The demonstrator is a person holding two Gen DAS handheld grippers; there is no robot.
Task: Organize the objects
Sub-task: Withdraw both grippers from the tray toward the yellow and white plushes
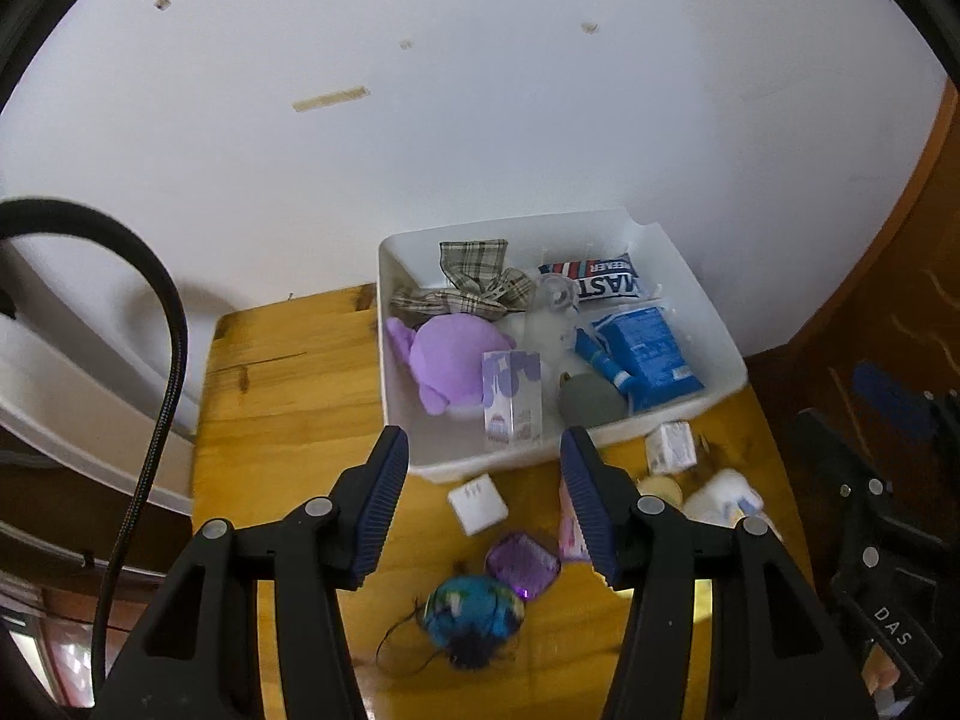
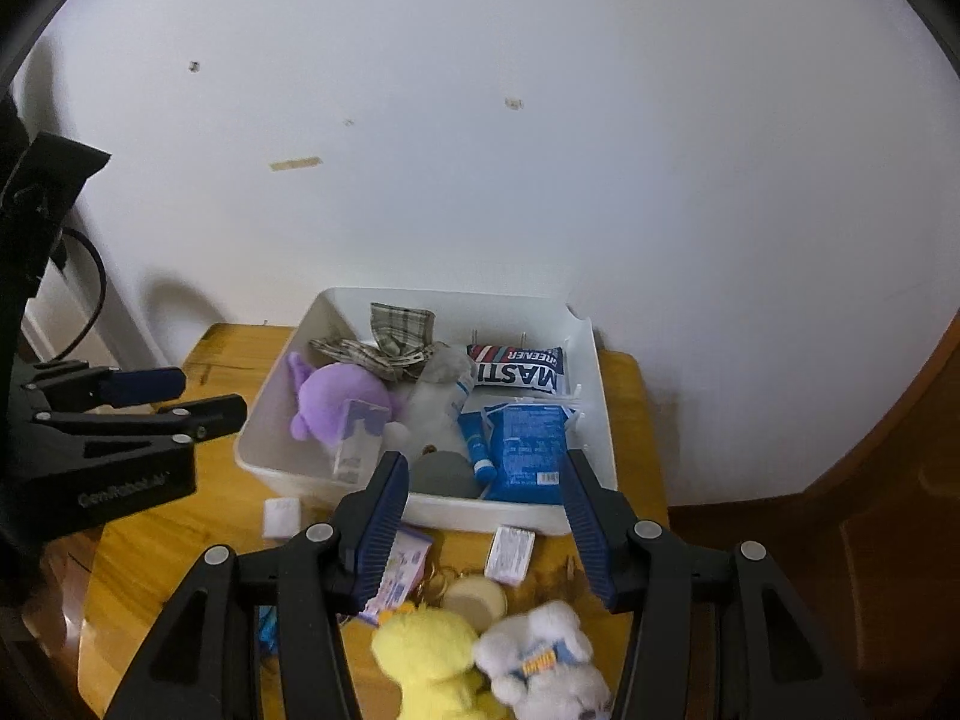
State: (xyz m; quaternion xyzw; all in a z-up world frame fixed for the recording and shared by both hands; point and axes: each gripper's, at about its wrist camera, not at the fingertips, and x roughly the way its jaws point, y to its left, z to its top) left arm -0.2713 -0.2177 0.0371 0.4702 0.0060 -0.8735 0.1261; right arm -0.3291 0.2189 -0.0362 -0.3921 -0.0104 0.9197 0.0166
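Note:
A white bin (image 1: 456, 468) stands at the back of the wooden table (image 1: 282, 396). It holds a purple plush (image 1: 447, 354), a purple-and-white carton (image 1: 513, 396), a plaid cloth (image 1: 474, 282), a blue packet (image 1: 648, 354) and several other items. My left gripper (image 1: 483, 438) hovers open over the bin's front wall, nothing between its pads. My right gripper (image 2: 486, 456) is open too and empty, above the same front wall (image 2: 468, 510). Below it on the table lie a yellow plush (image 2: 432, 654) and a white plush (image 2: 546, 660). The left gripper (image 2: 198, 399) shows at the left of the right wrist view.
Loose in front of the bin are a white square plug (image 1: 477, 504), a purple faceted case (image 1: 522, 564), a blue-green ball toy (image 1: 474, 606), a pink packet (image 2: 402, 570), a small white box (image 2: 510, 552) and a round cream lid (image 2: 477, 597). A white wall rises behind; a black cable (image 1: 162, 372) hangs left.

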